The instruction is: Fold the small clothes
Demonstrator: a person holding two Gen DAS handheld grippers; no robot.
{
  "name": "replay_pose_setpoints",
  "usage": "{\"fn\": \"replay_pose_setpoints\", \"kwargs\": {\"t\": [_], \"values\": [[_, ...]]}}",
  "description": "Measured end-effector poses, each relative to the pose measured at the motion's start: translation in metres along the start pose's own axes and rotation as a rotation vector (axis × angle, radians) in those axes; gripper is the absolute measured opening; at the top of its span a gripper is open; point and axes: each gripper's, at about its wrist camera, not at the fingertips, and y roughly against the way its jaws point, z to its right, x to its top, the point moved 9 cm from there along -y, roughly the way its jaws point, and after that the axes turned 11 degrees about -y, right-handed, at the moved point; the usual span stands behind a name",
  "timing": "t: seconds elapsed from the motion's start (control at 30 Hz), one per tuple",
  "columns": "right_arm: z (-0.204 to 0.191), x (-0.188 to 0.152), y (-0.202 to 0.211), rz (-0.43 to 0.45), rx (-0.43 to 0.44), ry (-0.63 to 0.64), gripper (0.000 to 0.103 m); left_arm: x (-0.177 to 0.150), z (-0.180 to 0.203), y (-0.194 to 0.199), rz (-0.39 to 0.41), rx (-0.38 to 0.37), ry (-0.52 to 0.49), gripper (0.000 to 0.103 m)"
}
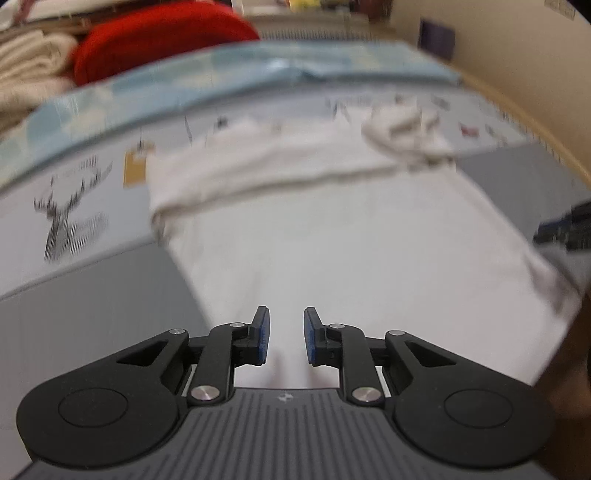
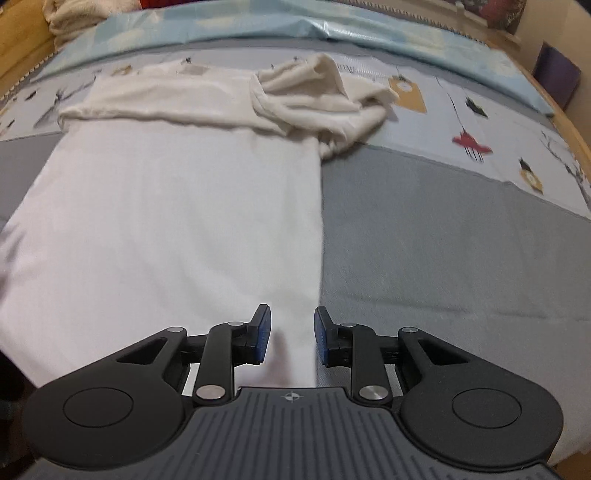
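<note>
A white garment lies spread flat on the grey bed cover. Its far end is folded back into a cream band, with a crumpled bunch at the band's right end. My left gripper hovers over the near part of the garment, open, with nothing pinched between its blue pads. My right gripper is also open, just above the garment's straight right edge, with cloth under the gap but not gripped. The left wrist view is blurred.
Beyond the garment the cover has a pale panel printed with a deer and tags, then a light blue sheet. A red cushion and cream blankets lie at the far left. A wooden bed frame rims the bed.
</note>
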Motion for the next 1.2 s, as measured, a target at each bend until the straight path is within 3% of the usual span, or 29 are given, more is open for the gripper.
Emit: {"fn": "replay_pose_setpoints", "kwargs": {"t": [0.17, 0.23, 0.3, 0.37, 0.53, 0.67, 0.87, 0.93, 1.0, 1.2], "values": [[-0.010, 0.014, -0.006, 0.058, 0.006, 0.014, 0.028, 0.051, 0.027, -0.017, 0.137, 0.088, -0.099, 0.023], [-0.008, 0.007, -0.022, -0.009, -0.033, 0.038, 0.030, 0.070, 0.042, -0.027, 0.174, 0.089, -0.147, 0.024], [-0.002, -0.015, -0.045, -0.161, -0.097, 0.079, 0.030, 0.090, 0.055, -0.041, 0.201, 0.084, -0.184, 0.024], [-0.002, -0.014, -0.046, -0.147, -0.117, 0.118, 0.036, 0.109, 0.067, -0.060, 0.215, 0.080, -0.216, 0.024], [0.003, -0.011, -0.046, -0.164, -0.087, 0.054, 0.036, 0.140, 0.089, -0.115, 0.228, 0.074, -0.297, 0.034], [0.003, -0.009, -0.047, -0.177, -0.086, 0.061, 0.036, 0.154, 0.104, -0.163, 0.199, 0.078, -0.351, 0.060], [0.001, -0.010, -0.047, -0.207, -0.089, 0.070, 0.036, 0.151, 0.123, -0.216, 0.147, 0.129, -0.491, 0.061], [0.001, -0.010, -0.048, -0.215, -0.093, 0.066, 0.036, 0.156, 0.125, -0.224, 0.164, 0.142, -0.498, 0.056], [0.000, -0.009, -0.050, -0.220, -0.100, 0.066, 0.036, 0.161, 0.124, -0.232, 0.127, 0.103, -0.484, 0.007], [-0.004, -0.006, -0.056, -0.236, -0.136, 0.091, 0.036, 0.184, 0.077, -0.198, 0.176, 0.123, -0.387, 0.004]]}}
